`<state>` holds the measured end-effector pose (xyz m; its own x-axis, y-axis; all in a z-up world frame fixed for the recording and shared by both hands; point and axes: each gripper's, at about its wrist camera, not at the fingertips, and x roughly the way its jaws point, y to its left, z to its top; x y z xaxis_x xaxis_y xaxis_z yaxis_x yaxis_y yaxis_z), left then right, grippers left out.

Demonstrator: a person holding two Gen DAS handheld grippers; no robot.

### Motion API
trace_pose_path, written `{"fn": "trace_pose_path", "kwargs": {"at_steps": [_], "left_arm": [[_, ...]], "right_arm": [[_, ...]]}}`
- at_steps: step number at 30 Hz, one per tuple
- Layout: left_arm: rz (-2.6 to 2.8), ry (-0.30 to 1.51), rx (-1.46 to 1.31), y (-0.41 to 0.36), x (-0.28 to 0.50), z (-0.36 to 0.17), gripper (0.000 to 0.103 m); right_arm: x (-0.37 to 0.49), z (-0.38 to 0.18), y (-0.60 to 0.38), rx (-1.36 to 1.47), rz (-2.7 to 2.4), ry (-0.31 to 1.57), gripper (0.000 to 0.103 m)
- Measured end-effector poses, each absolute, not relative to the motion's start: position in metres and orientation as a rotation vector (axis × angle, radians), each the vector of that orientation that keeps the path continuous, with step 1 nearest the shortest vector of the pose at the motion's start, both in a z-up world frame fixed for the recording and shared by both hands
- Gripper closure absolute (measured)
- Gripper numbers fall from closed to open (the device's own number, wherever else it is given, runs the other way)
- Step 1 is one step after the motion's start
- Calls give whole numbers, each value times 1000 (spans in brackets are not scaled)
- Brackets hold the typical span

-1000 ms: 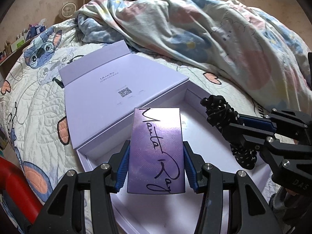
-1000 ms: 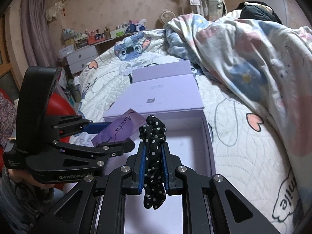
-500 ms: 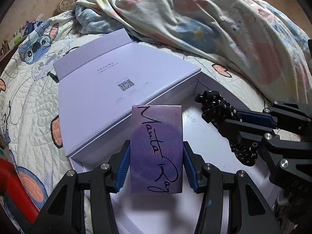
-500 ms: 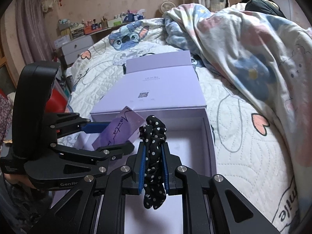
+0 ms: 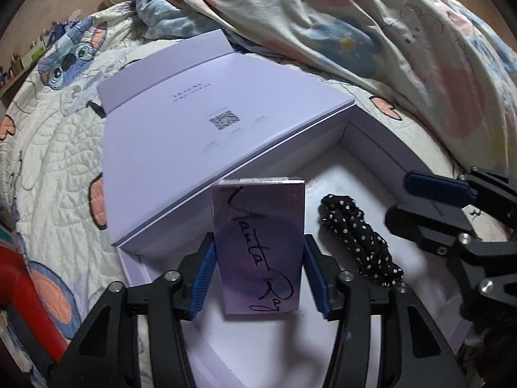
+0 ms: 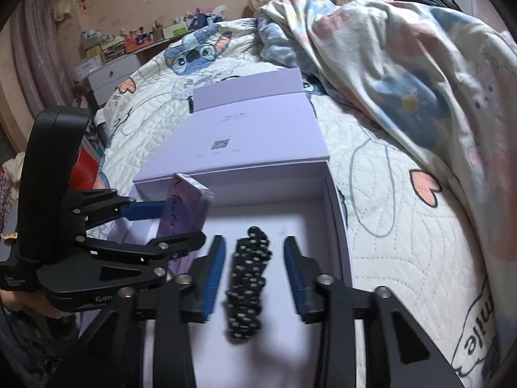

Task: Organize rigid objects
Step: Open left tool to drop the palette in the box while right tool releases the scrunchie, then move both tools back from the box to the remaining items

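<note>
A lavender gift box (image 5: pixel 381 148) lies on the bed, its hinged lid (image 5: pixel 200 148) folded back to the left. A purple card box (image 5: pixel 255 278) with black script stands on end on its white floor. My left gripper (image 5: pixel 258 244) straddles it, jaws opening, pads just off its sides. A black polka-dot scrunchie (image 5: pixel 358 239) lies on the floor beside it. In the right wrist view the scrunchie (image 6: pixel 247 284) is blurred between the pads of my right gripper (image 6: pixel 254 242), whose jaws are opening with gaps on both sides. My left gripper (image 6: pixel 181 223) sits to its left.
A rumpled floral duvet (image 5: pixel 355 26) is heaped behind and right of the box. The quilted cartoon bedspread (image 5: pixel 48 161) spreads to the left. A red object (image 5: pixel 29 307) sits at the bed's left edge. Drawers and a cluttered shelf (image 6: pixel 110 74) line the far wall.
Both grippers lowered slightly over the box and their jaws spread. The scrunchie dropped out of the right pads onto the box floor. The card box now stands loose between the left pads.
</note>
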<state>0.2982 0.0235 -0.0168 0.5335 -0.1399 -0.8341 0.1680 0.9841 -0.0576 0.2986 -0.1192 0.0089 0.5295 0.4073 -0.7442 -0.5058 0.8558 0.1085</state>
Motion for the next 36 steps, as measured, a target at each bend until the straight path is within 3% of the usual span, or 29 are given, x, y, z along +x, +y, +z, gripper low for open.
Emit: {"fn": "trace_pose_path", "kwargs": {"at_steps": [1,3,15,36], "left_arm": [[-176,989,36,24,297,-17,37],[-168,983,35,25,296,-15,15],[-143,965,26,27,282,-1,14],[-112,872,47,23,235,51,14]], "right_arm": [[298,9,-121,-122,545,856,63],[296,10,-122,-127,535,858,63],[282,23,-128,-132,513,837,63],[232,70,-142,-153,485,729,50]]}}
